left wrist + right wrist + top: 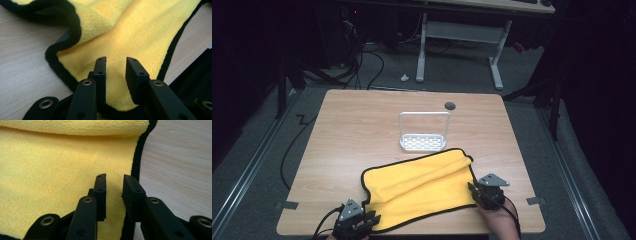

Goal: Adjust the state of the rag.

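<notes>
A yellow cloth [422, 187] with black trim lies on the near half of the wooden table [357, 125], partly folded, with its far edge doubled over. My left gripper [372, 219] is at the cloth's near left corner. In the left gripper view, its jaws [116, 60] stand narrowly apart with a ridge of the yellow cloth [125, 32] pinched between them. My right gripper [472, 192] is at the cloth's right edge. In the right gripper view, its jaws [113, 176] close on the yellow cloth [50, 170] just inside the black hem.
A small white wire rack [423, 142] with a tall handle stands just beyond the cloth at mid-table. A round cable hole [450, 105] sits near the far edge. Behind the table stands a white-legged desk [462, 30], with cables on the floor.
</notes>
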